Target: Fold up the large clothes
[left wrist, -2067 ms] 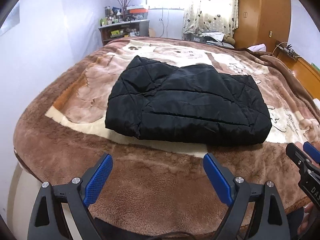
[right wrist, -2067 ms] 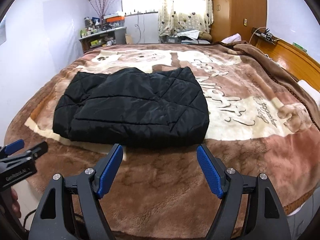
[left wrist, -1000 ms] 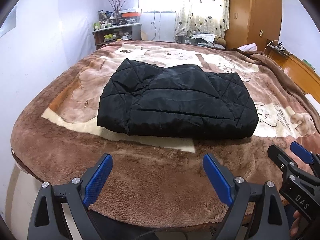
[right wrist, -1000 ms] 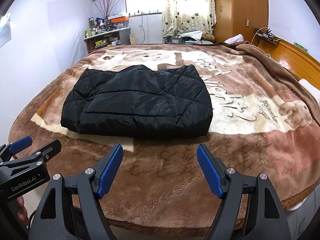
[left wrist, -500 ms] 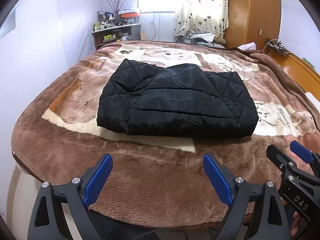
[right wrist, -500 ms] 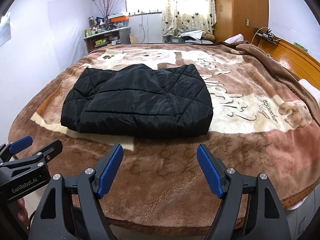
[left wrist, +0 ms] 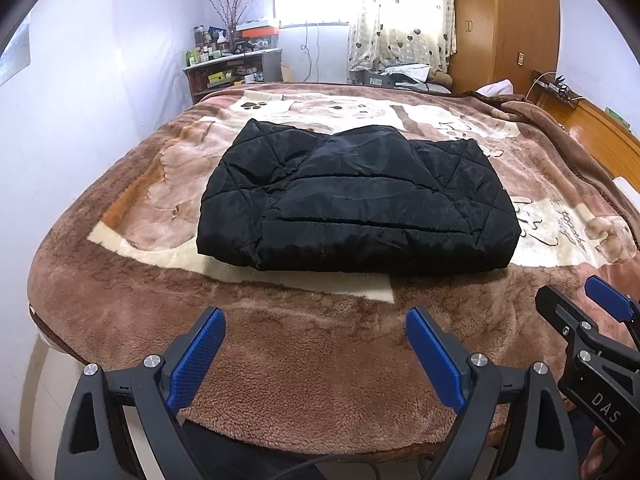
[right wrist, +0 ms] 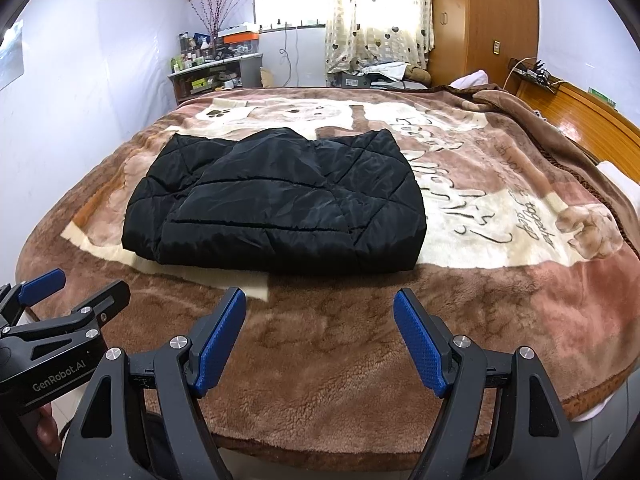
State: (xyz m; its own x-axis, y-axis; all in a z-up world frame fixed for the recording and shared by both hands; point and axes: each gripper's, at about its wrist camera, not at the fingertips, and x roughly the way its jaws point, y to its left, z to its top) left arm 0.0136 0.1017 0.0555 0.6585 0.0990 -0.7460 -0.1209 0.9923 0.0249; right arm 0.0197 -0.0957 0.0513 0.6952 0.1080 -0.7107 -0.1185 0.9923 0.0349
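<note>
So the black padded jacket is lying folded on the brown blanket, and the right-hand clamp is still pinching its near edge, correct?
Not quite. The black padded jacket does lie folded on the brown blanket, but the right gripper is not pinching it. The right wrist view shows its blue pads spread wide apart over bare blanket, short of the jacket's near edge.

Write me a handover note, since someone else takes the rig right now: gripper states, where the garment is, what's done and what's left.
Left gripper: open, empty, held above the near edge of the blanket.
Right gripper: open, empty, likewise short of the garment.
Black quilted jacket: lies on the blanket mid-bed, touched by neither gripper.
Done: the jacket looks folded into a compact, roughly rectangular bundle.
Left: probably nothing beyond a check; its left end sits a bit uneven and could be squared up.
</note>
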